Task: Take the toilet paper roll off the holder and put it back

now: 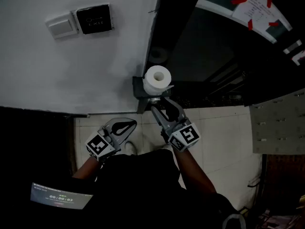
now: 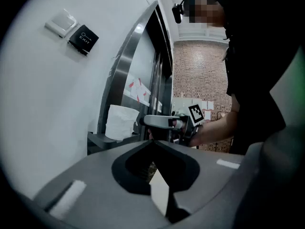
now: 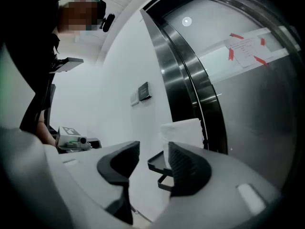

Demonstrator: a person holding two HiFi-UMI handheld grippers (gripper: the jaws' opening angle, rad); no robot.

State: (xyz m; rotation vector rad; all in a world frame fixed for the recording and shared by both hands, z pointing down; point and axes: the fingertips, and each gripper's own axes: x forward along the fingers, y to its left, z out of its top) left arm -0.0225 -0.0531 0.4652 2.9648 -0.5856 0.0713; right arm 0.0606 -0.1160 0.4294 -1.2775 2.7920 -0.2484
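Observation:
A white toilet paper roll (image 1: 157, 79) stands upright on a dark holder (image 1: 141, 93) fixed to the wall beside a door frame. My right gripper (image 1: 159, 105) points up at the holder from just below it, jaws open, nothing between them. In the right gripper view the roll (image 3: 183, 132) and the holder's tray (image 3: 159, 168) lie just beyond the open right gripper (image 3: 152, 152). My left gripper (image 1: 133, 124) hangs back at the lower left, shut and empty. The left gripper view shows the roll (image 2: 120, 123) with the right gripper (image 2: 161, 122) beside it.
A white wall switch (image 1: 62, 26) and a black exit panel (image 1: 94, 19) sit on the wall to the upper left. The metal door frame (image 1: 159, 32) runs up right of the roll; a notice (image 1: 255, 11) with red tape hangs on the glass. Pale floor tiles (image 1: 219, 132) lie below.

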